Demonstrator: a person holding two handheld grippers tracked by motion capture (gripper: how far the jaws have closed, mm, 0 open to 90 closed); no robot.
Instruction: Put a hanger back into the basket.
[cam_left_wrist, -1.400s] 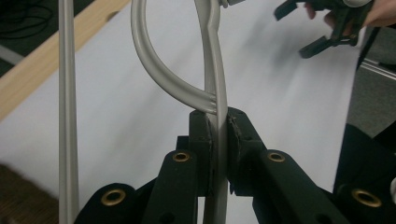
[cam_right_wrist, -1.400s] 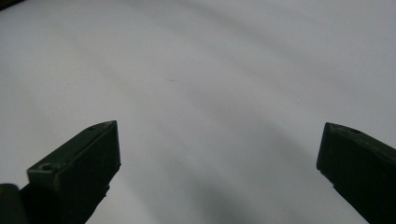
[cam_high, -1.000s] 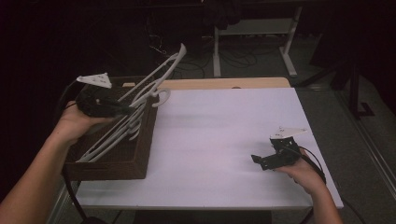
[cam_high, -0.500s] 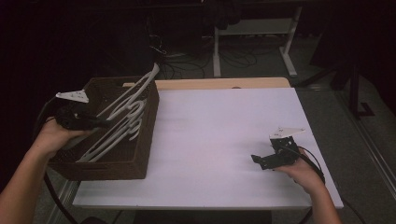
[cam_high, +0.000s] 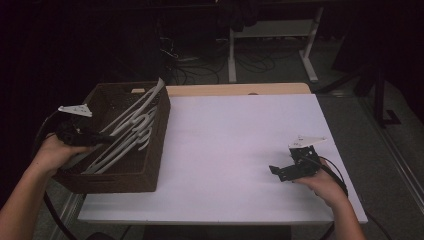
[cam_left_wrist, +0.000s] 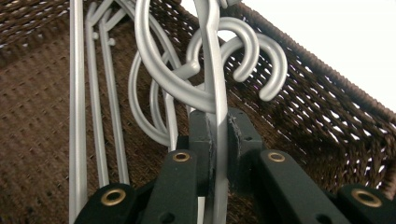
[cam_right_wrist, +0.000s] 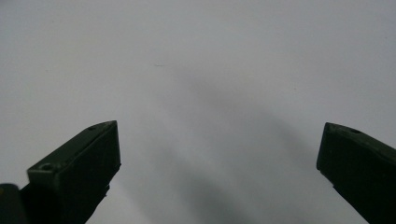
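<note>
Gripping a grey plastic hanger (cam_left_wrist: 217, 116) between its 2 black jaws, the left gripper (cam_high: 102, 137) sits over the brown woven basket (cam_high: 120, 182) at the table's left edge, with the person's left hand (cam_high: 52, 152) behind it at the basket's left wall. In the left gripper view the jaws are pressed together on the hanger's flat neck, just below where its hook curls up; the held hanger stands on edge between the pads. Around it lie several more grey hangers (cam_left_wrist: 100, 102), their hooks (cam_left_wrist: 261, 60) overlapping near the basket's woven side and their straight bars running along the basket floor. From above, the pale hangers (cam_high: 135, 125) slope across the basket from its near-left part up toward its far-right corner, where 1 tip pokes above the rim. The basket takes up the left side of the white table (cam_high: 235, 135), its right wall standing on the white surface. The right gripper (cam_high: 280, 172) rests near the table's near-right corner, held low over the bare top by the right hand (cam_high: 325, 182). In the right gripper view its 2 jaws stand wide apart with nothing between them, only plain white tabletop (cam_right_wrist: 210, 93) beyond.
</note>
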